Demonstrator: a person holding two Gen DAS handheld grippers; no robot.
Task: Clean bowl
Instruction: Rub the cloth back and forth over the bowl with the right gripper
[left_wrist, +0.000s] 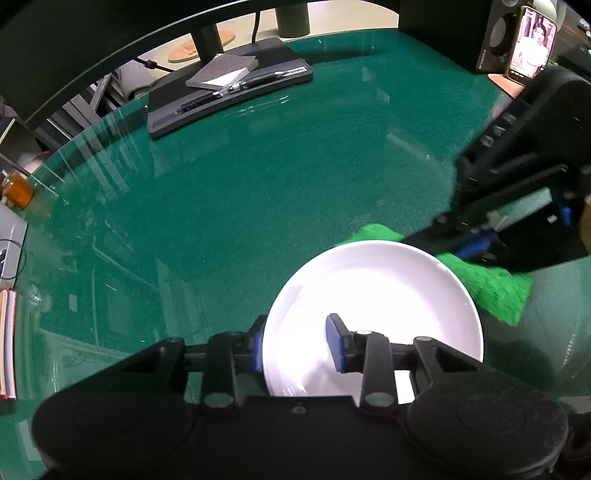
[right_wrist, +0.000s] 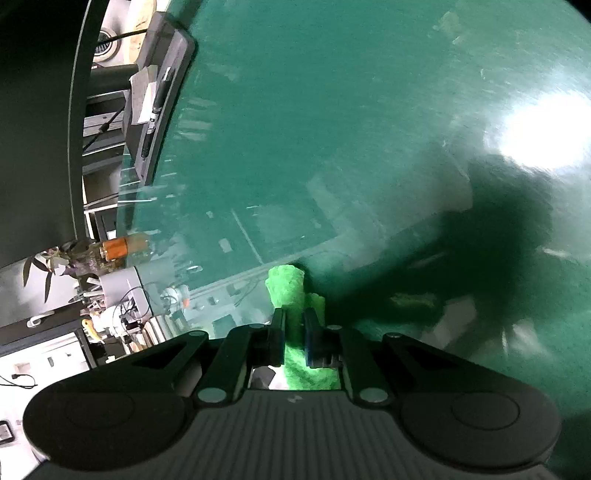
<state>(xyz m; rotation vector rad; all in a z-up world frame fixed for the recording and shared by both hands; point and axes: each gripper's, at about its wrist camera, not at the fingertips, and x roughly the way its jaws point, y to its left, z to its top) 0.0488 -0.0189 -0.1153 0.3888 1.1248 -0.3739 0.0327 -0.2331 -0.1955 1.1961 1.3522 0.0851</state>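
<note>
White bowl (left_wrist: 373, 314) low and near in the left wrist view, over the green glass-topped desk (left_wrist: 258, 192), upright and apparently empty inside. Gripped at its near-left rim by the left hand-held gripper (left_wrist: 297, 343): 1 blue-padded finger outside the wall, the other inside, pinching the rim between them. Cannot tell whether the bowl's base rests on the desk or is held just above it.

Bright green cloth (left_wrist: 491, 288) just beyond the bowl's far-right rim, bunched, hanging from the right hand-held gripper (left_wrist: 469, 249), which reaches in from the right. In the right wrist view the same cloth (right_wrist: 291, 314) squeezed between the 2 fingers of the right hand-held gripper (right_wrist: 295, 332), jaws nearly together on it, a wad poking out past the fingertips. Cloth close to the rim; contact with the bowl not clear.

Farther off on the desk, at the far left, a dark monitor stand base (left_wrist: 229, 88) carrying a grey notepad (left_wrist: 221, 72) and a black pen (left_wrist: 236, 90). At the far right, a phone (left_wrist: 532, 44) with a lit screen leaning against a black speaker (left_wrist: 495, 37). At the left edge, an amber jar (left_wrist: 16, 190)
</note>
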